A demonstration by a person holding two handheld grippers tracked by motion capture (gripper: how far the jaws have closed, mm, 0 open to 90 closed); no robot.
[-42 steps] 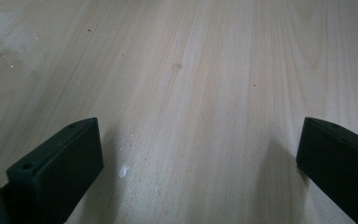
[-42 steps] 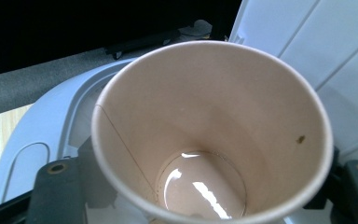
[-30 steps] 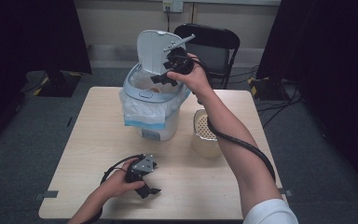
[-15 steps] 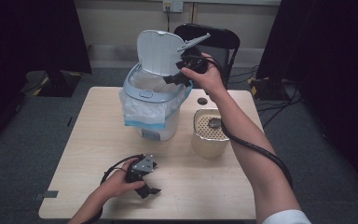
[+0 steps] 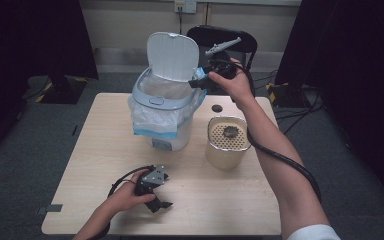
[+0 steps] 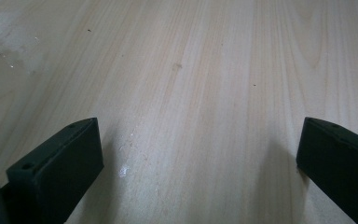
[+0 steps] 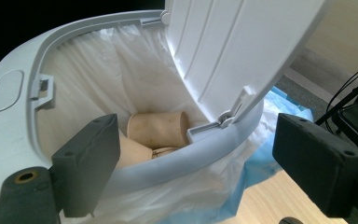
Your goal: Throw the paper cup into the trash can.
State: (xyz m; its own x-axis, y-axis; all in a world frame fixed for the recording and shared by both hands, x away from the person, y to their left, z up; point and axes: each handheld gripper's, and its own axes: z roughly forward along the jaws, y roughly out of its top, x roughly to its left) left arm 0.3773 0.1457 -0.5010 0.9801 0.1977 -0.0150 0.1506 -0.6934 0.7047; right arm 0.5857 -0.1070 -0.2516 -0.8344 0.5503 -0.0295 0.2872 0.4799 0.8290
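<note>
A white lidded bin (image 5: 170,137) with a plastic liner stands at the table's back middle, its lid (image 5: 172,55) raised upright. My right gripper (image 5: 198,81) hovers just right of the lid, above the bin's back rim, pointing left. In the right gripper view its jaws (image 7: 205,158) stand open with nothing gripped, looking into the bin (image 7: 18,107), where brown paper cups (image 7: 158,128) lie under the raised lid (image 7: 233,46). My left gripper (image 5: 161,202) rests low at the table's front left, jaws (image 6: 200,154) wide open over bare wood.
A beige cylindrical container (image 5: 226,142) with a perforated top stands right of the bin. A small black disc (image 5: 216,107) lies behind it. A black folding chair (image 5: 230,40) stands beyond the table's far edge. The right gripper's cable trails along the forearm.
My right hand has drifted to the right, from in front of the lid to just past its right edge. The lid stays up. The left hand has not moved.
</note>
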